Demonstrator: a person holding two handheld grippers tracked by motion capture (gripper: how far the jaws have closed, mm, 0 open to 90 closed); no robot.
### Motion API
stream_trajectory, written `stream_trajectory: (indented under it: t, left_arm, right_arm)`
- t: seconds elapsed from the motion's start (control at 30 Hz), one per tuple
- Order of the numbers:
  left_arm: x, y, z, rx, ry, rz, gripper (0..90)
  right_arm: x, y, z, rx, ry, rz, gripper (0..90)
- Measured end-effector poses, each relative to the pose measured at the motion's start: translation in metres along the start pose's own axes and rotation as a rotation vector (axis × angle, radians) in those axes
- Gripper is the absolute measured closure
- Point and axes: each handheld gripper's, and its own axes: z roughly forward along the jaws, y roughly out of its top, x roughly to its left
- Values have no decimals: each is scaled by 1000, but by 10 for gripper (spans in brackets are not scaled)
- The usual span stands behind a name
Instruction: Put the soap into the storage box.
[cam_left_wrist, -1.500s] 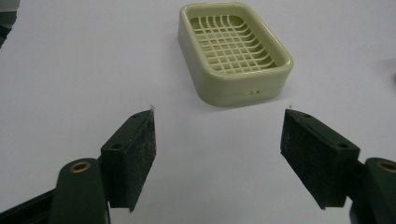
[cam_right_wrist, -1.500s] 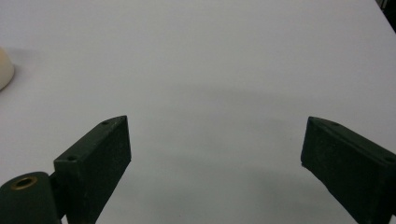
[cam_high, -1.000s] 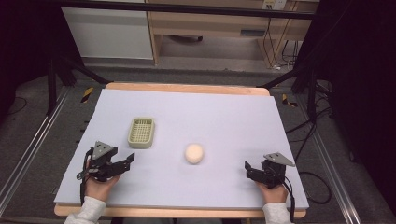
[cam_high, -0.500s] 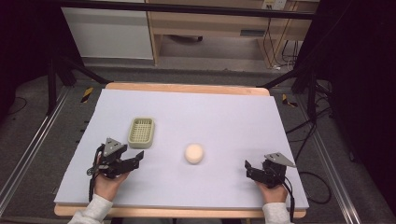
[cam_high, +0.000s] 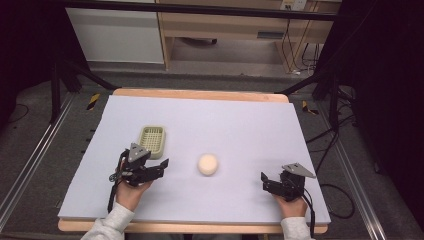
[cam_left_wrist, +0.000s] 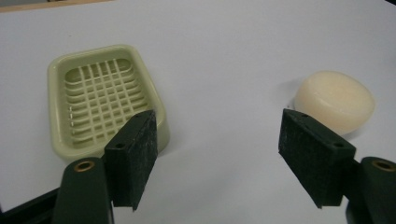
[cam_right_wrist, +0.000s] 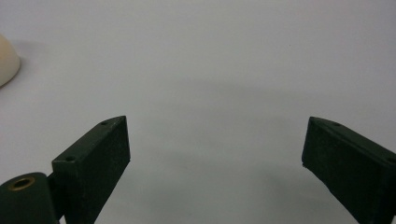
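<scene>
The left gripper (cam_high: 162, 165) is hovering over the white table (cam_high: 240, 125) with its jaws standing apart and nothing between them. In the left gripper view, the round cream soap bar (cam_left_wrist: 335, 101) is lying ahead and just beyond the right-hand jaw, while the pale green slatted soap dish (cam_left_wrist: 105, 98) is sitting ahead of the other jaw. The right gripper (cam_high: 265, 180) is resting near the table's front edge, well apart from the soap bar, its jaws gaping wide and empty.

My left gripper (cam_left_wrist: 217, 154) and right gripper (cam_right_wrist: 215, 163): black pads. Soap dish (cam_left_wrist: 100, 95): pale green, grid-slotted floor. Soap bar (cam_left_wrist: 337, 100) beside the dish: plain cream. Table cover (cam_high: 240, 125): pale lilac-white, wood edging.
</scene>
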Motion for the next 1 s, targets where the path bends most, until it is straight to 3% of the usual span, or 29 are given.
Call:
stream_trajectory:
  t: [0.63, 1.0]
  left_arm:
    - [-30, 15, 19, 18, -35, 55, 277]
    - [-43, 20, 27, 15, -52, 61, 269]
  right_arm:
    - [1, 0, 1, -1, -5, -7, 76]
    - [1, 1, 2, 0, -4, -6, 76]
